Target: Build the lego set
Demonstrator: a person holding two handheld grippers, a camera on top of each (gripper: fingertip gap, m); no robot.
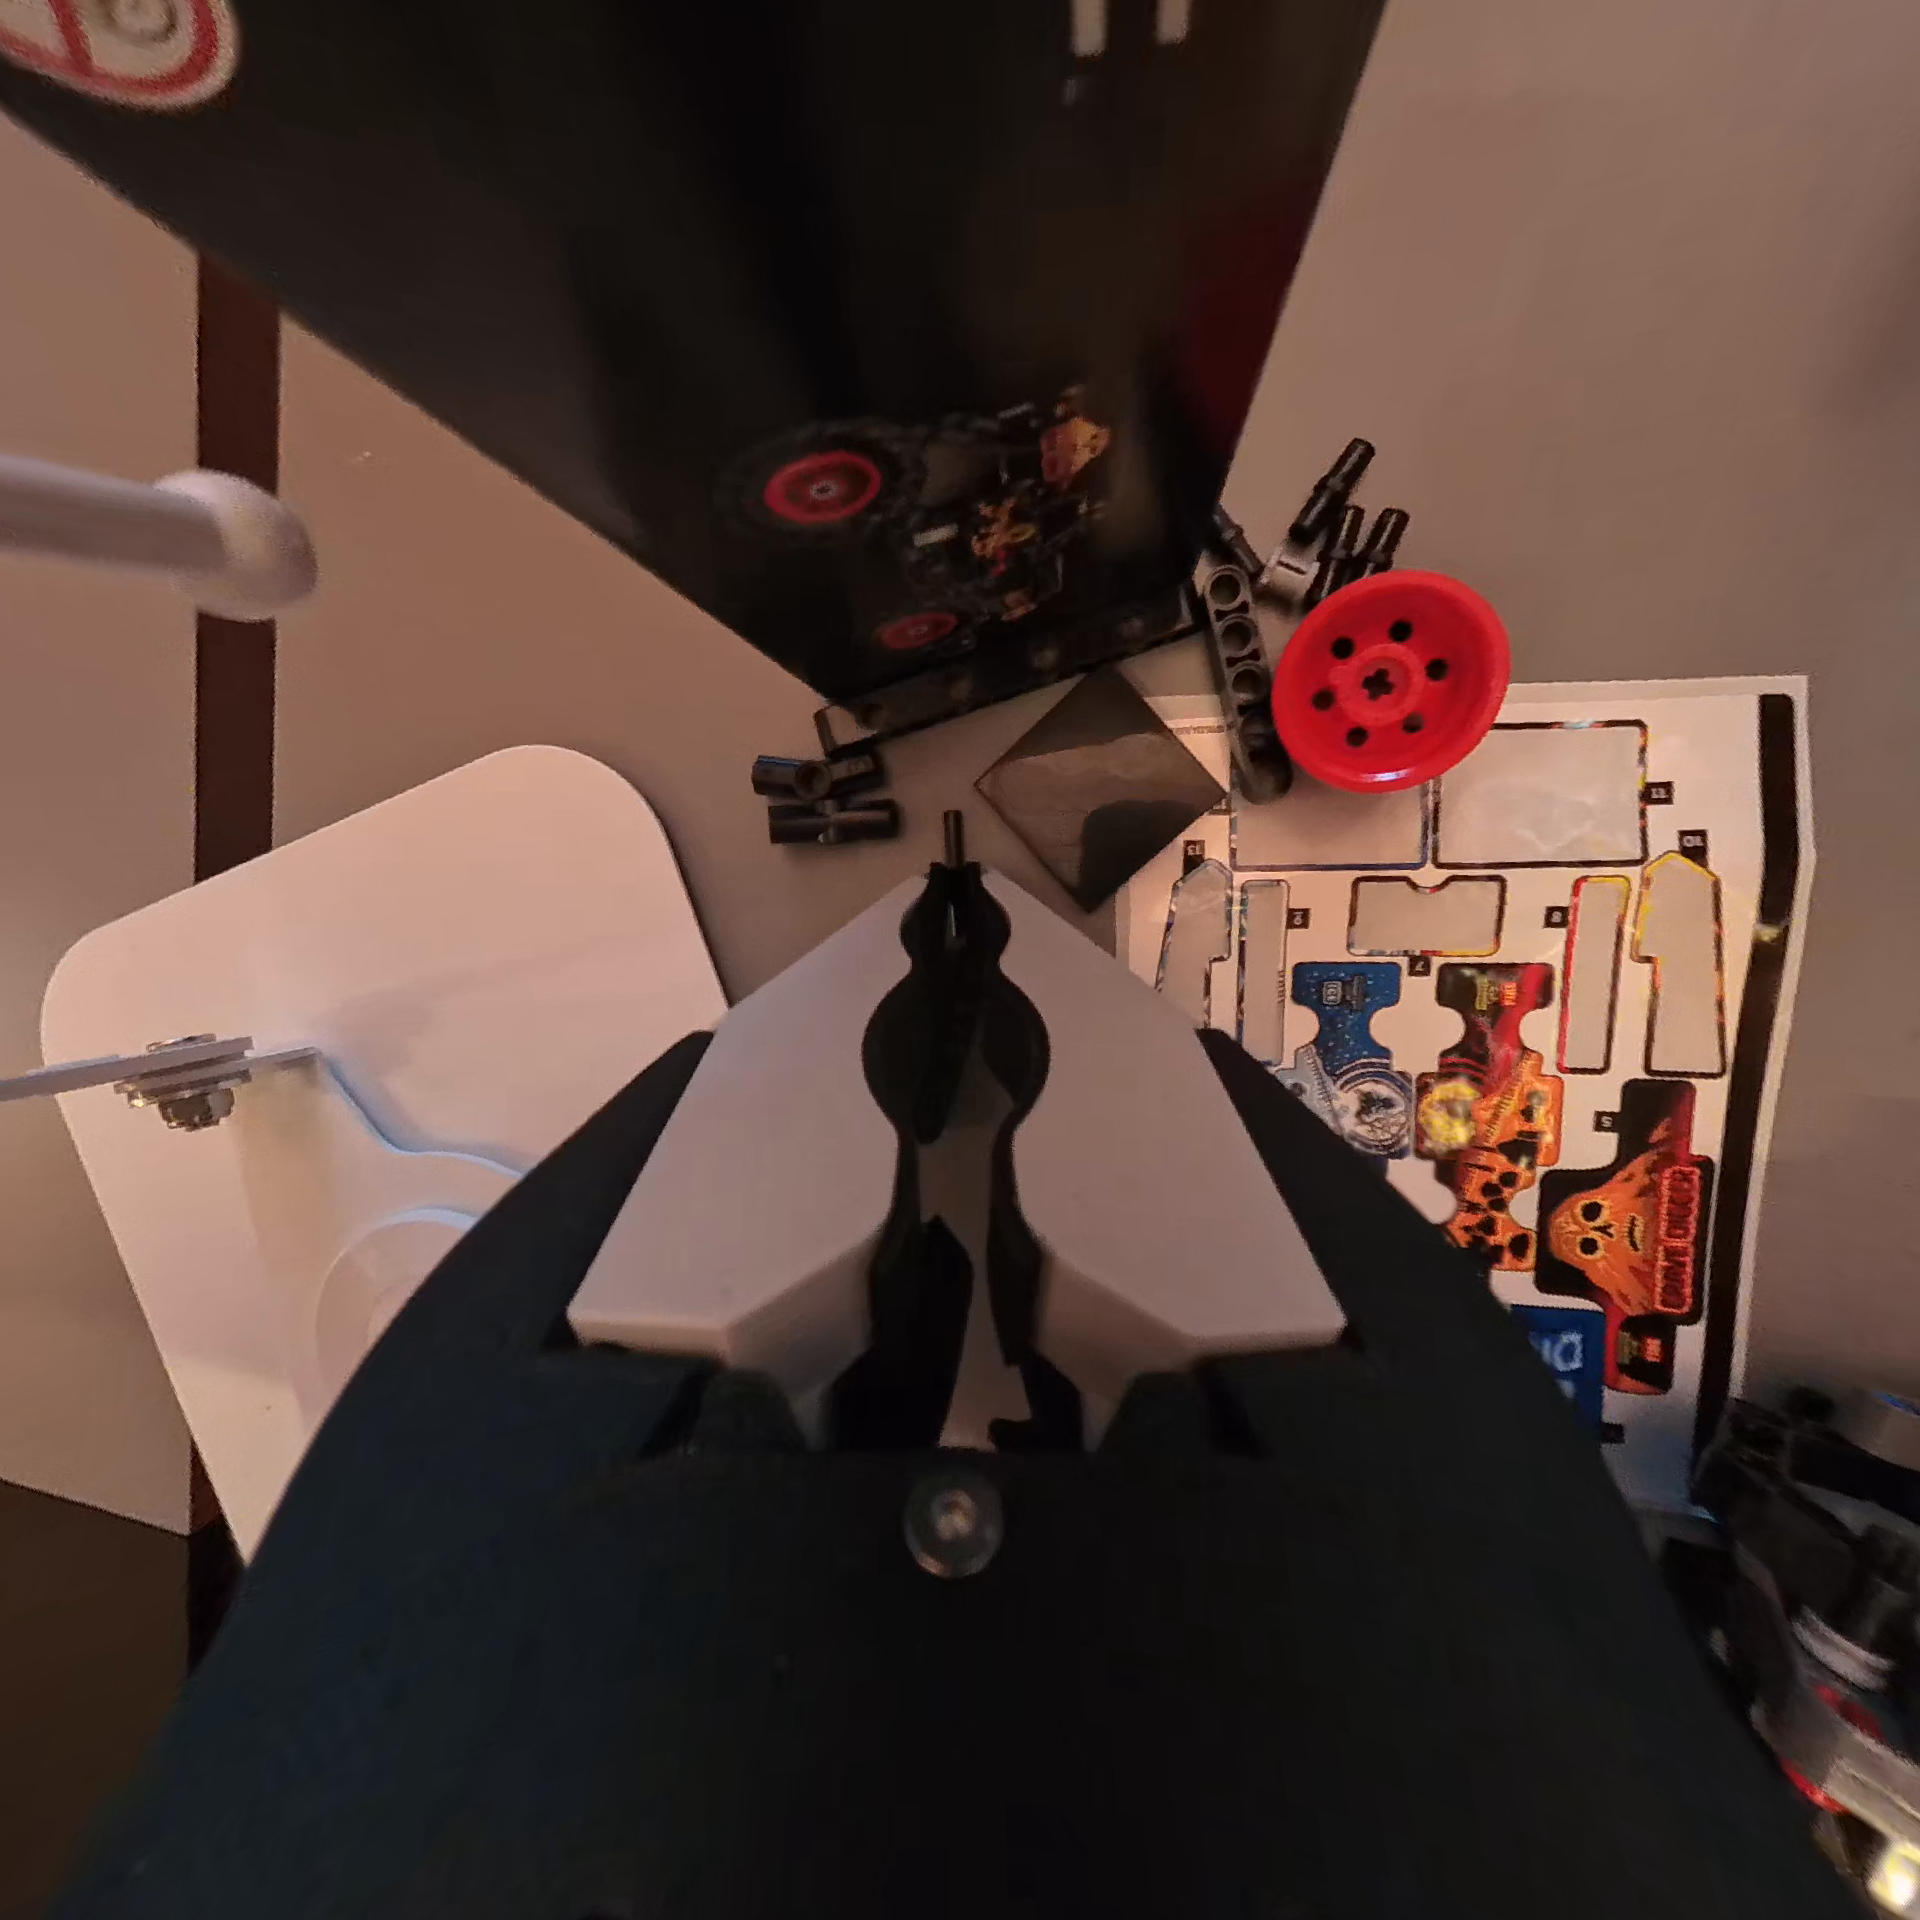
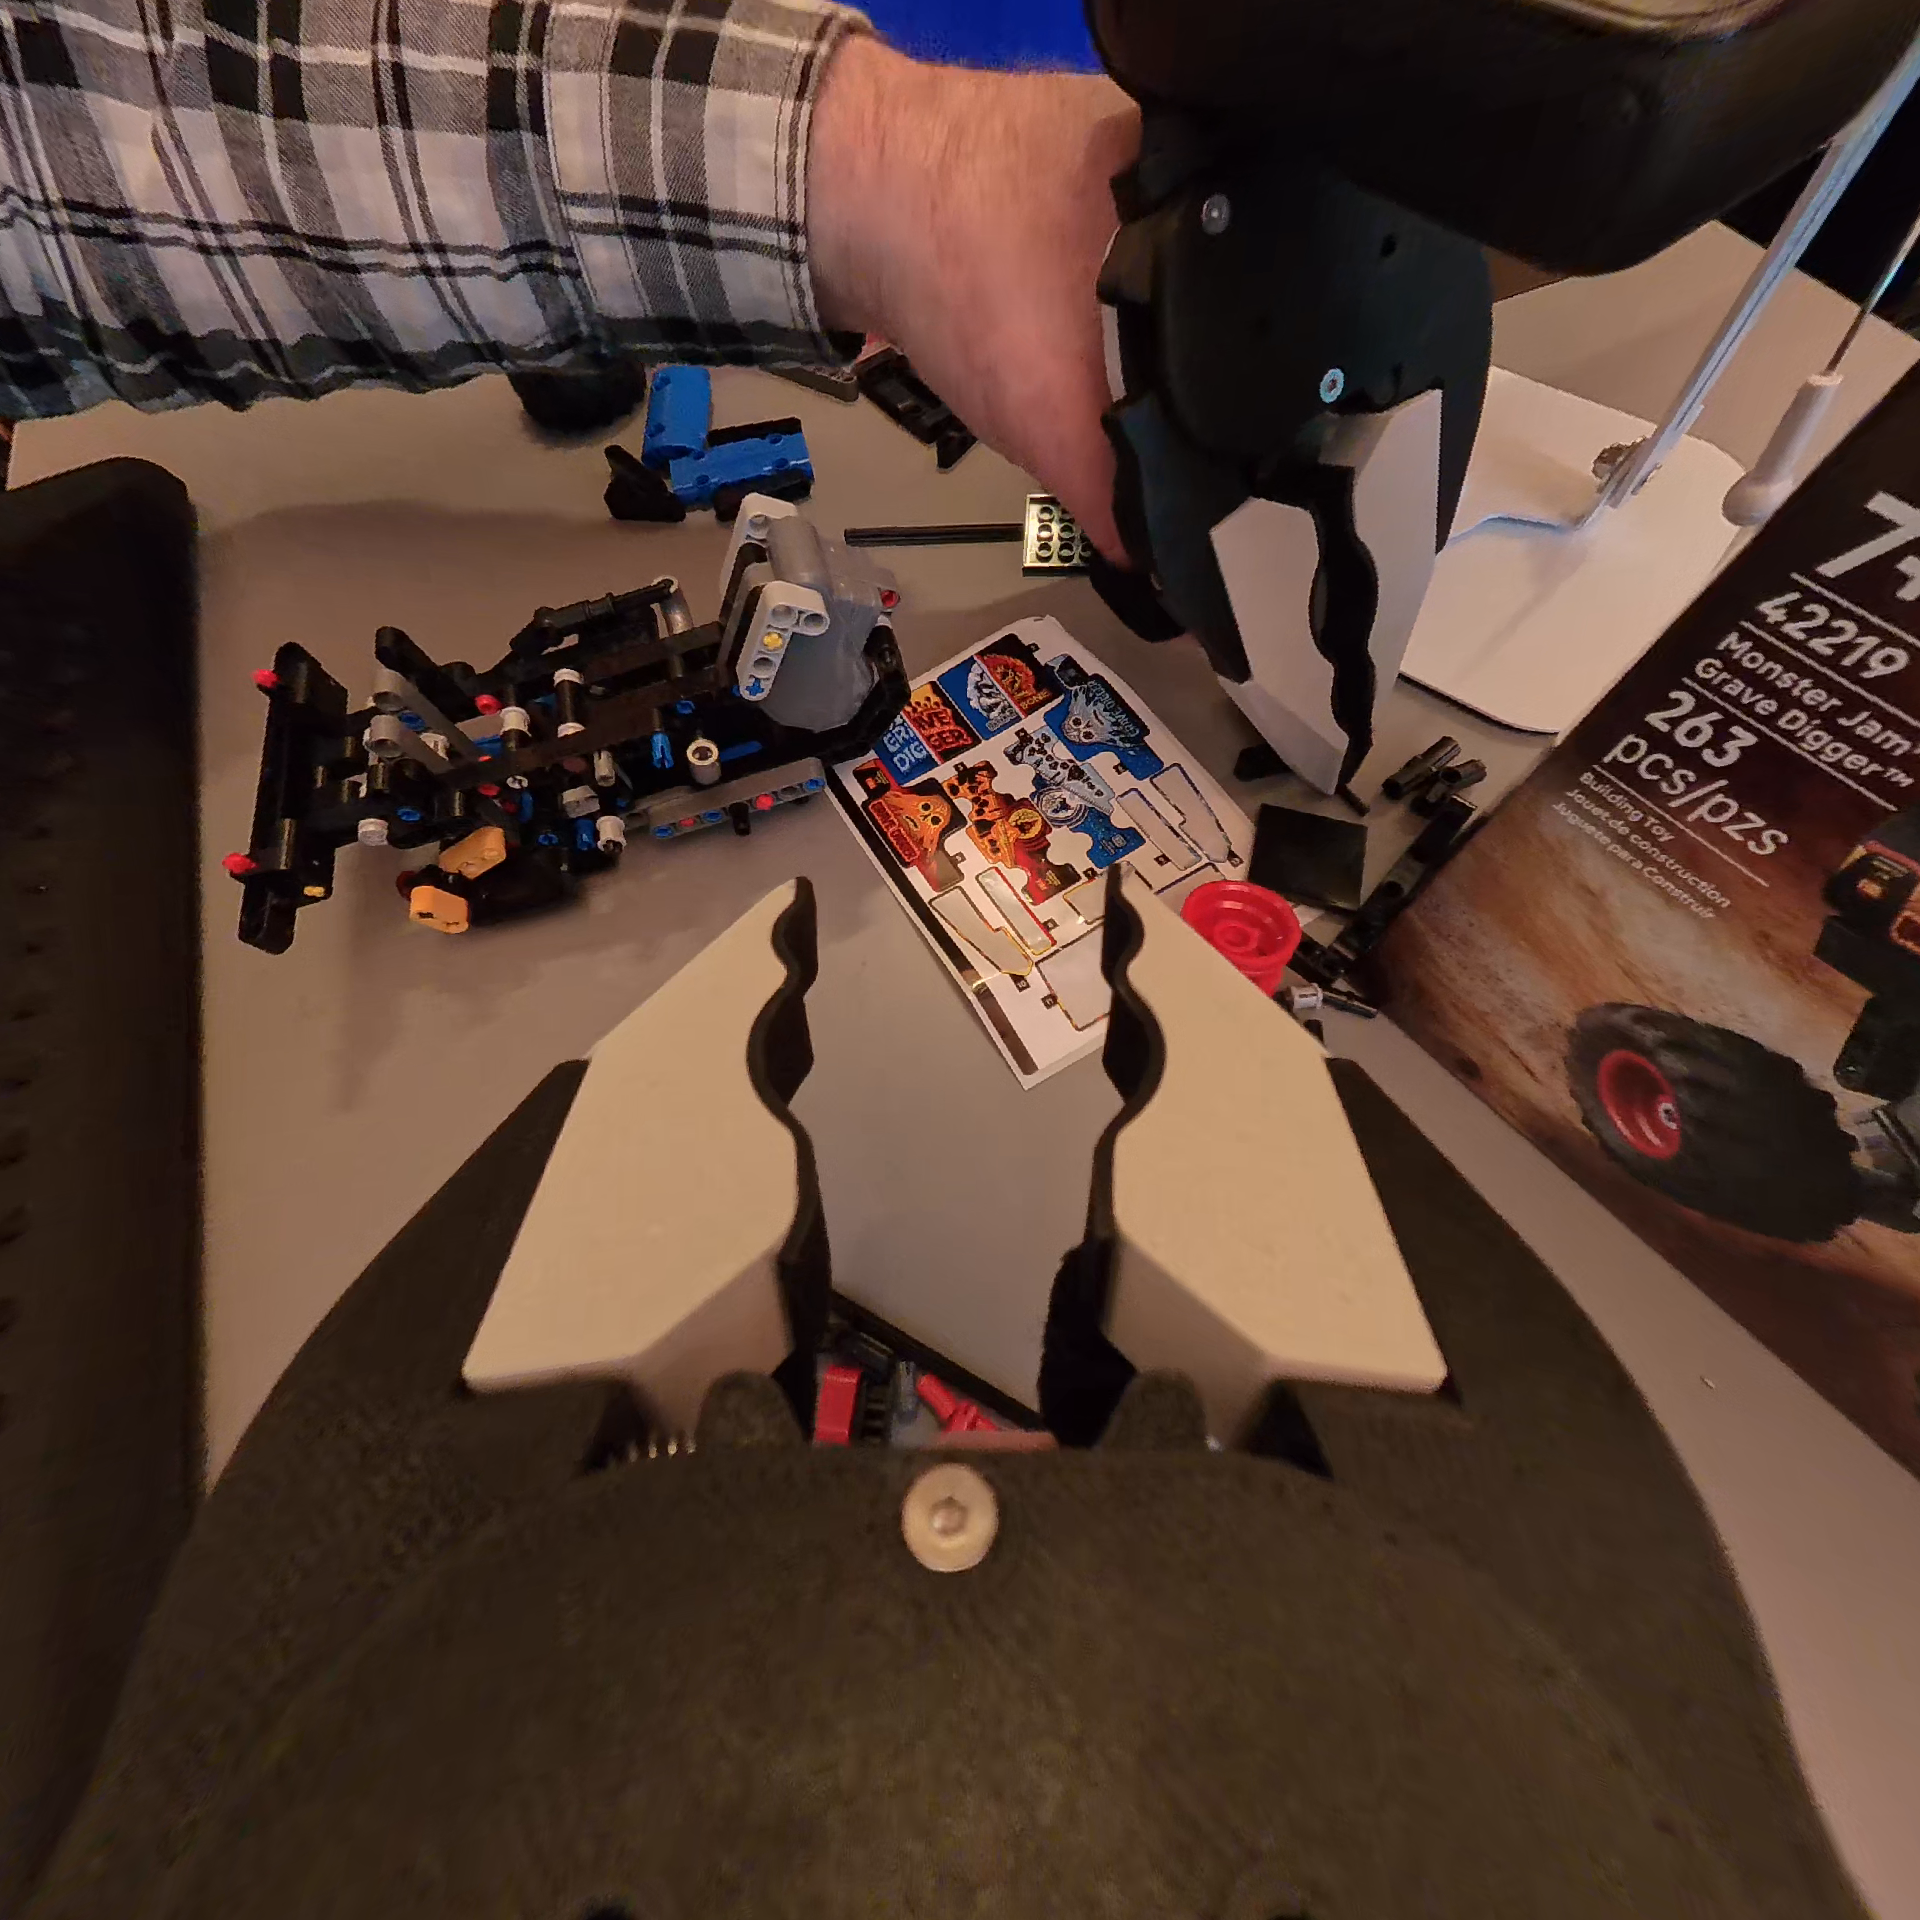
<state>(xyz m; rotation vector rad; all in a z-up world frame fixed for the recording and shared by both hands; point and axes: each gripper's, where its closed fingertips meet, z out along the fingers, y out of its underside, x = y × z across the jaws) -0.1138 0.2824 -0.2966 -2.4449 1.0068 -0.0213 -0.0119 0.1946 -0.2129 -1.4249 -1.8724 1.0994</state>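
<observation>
My left gripper [image 1: 954, 883] is shut on a small black pin [image 1: 952, 836] that sticks out past its tips, low over the grey table [image 1: 520, 644]. The right wrist view shows this gripper [image 2: 1340, 748] tips-down beside the sticker sheet [image 2: 1039, 810], held by a person's hand [image 2: 966, 260]. My right gripper [image 2: 956, 904] is open and empty, above the table in front of the sticker sheet. The partly built black, grey and blue chassis [image 2: 540, 748] lies to its far left. A red wheel hub [image 1: 1387, 681] lies at the sheet's corner; it also shows in the right wrist view [image 2: 1242, 925].
The set's box [image 2: 1714, 935] stands on the right and looms ahead in the left wrist view [image 1: 727, 312]. Loose black pins [image 1: 826, 800], a black square tile [image 1: 1101, 800] and a black beam [image 1: 1242, 675] lie near the left tips. A white stand base [image 1: 364, 987] sits left. Blue pieces [image 2: 717, 447] lie far back. The left gripper's tips are roughly 15 centimetres from the right gripper's. About 7 centimetres separates my left fingertips from the red wheel hub [image 1: 1387, 681].
</observation>
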